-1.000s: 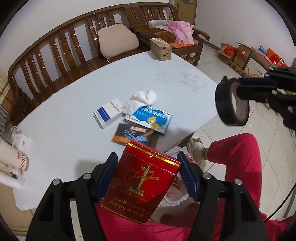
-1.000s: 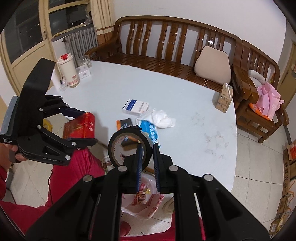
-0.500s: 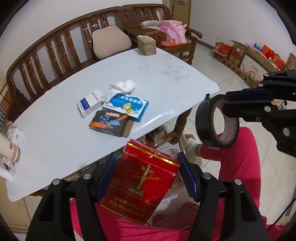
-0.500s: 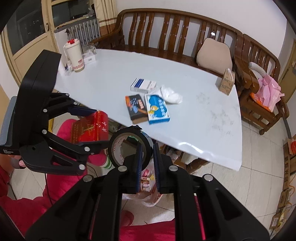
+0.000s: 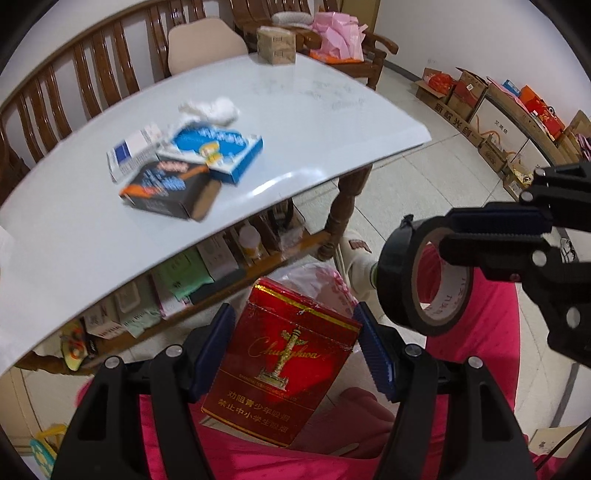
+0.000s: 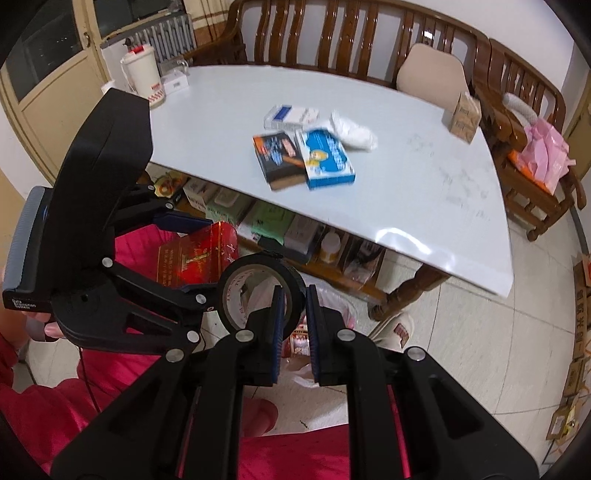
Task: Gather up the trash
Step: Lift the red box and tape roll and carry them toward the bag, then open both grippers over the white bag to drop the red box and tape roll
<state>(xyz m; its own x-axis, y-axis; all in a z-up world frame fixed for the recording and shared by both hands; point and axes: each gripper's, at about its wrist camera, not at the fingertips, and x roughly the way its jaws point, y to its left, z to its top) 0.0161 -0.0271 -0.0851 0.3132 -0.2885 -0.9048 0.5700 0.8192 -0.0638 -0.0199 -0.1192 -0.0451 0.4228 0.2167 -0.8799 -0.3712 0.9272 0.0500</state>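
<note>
My left gripper (image 5: 295, 328) is shut on a red cigarette box (image 5: 280, 365), held upright between its blue pads. My right gripper (image 6: 293, 306) is shut on the rim of a black tape roll (image 6: 258, 291), seen also in the left wrist view as the tape roll (image 5: 424, 280). Both hang below the table edge, over a white plastic bag (image 6: 332, 306) on the floor between the person's red trouser legs. On the white table (image 5: 314, 110) lie a blue box (image 5: 221, 147), a black box (image 5: 170, 188), a white-and-blue box (image 5: 129, 151) and a crumpled tissue (image 5: 210, 109).
A brown carton (image 5: 277, 46) stands at the table's far end, a white kettle (image 6: 142, 75) at the other. A shelf under the table (image 6: 280, 229) holds boxes and jars. A wooden bench (image 6: 332, 33) runs behind. Cardboard boxes (image 5: 480, 99) line the wall. A slippered foot (image 6: 399, 328) rests by the table leg.
Both grippers have sunk from above the table to below its edge, carrying the red box and the tape roll. The under-table shelf and the bag have come into view.
</note>
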